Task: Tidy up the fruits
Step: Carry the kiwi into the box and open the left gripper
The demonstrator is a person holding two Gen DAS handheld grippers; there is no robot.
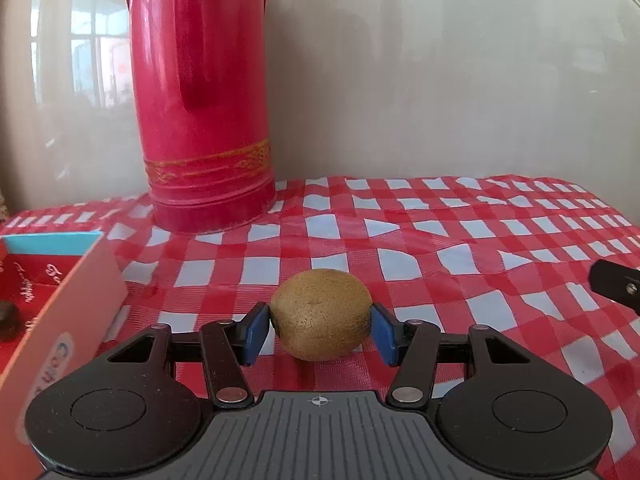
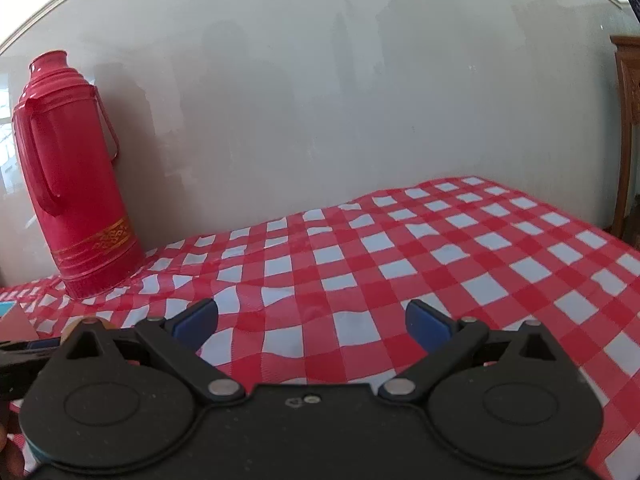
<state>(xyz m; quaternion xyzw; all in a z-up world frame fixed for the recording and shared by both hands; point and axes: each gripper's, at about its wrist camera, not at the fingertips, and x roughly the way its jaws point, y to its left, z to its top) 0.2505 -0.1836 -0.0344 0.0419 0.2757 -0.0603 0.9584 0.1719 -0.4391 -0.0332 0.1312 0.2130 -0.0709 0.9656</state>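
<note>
I see a table under a red-and-white checked cloth (image 1: 440, 240), pushed against a pale glossy wall (image 1: 440, 80). A tall red thermos flask (image 1: 200, 100) stands upright at the back by the wall, handle toward me, gold band near its base. At the left edge sits an open cardboard box (image 1: 68, 304), one flap leaning out over the cloth; red lining with script inside, and a small dark round thing (image 1: 8, 318) low in it, too cut off to identify.

My left gripper (image 1: 320, 330) has a kiwi (image 1: 322, 314) between its blue pads (image 1: 254, 332); both pads press on the fruit's ends, so it's clamped. The kiwi sits just right of the box, in front of the flask, its underside at the cloth; can't tell if it's lifted.

My right gripper (image 2: 312, 322) hangs over bare cloth to the right, jaws spread wide, nothing between them. Its tip shows at the left view's right edge.
</note>
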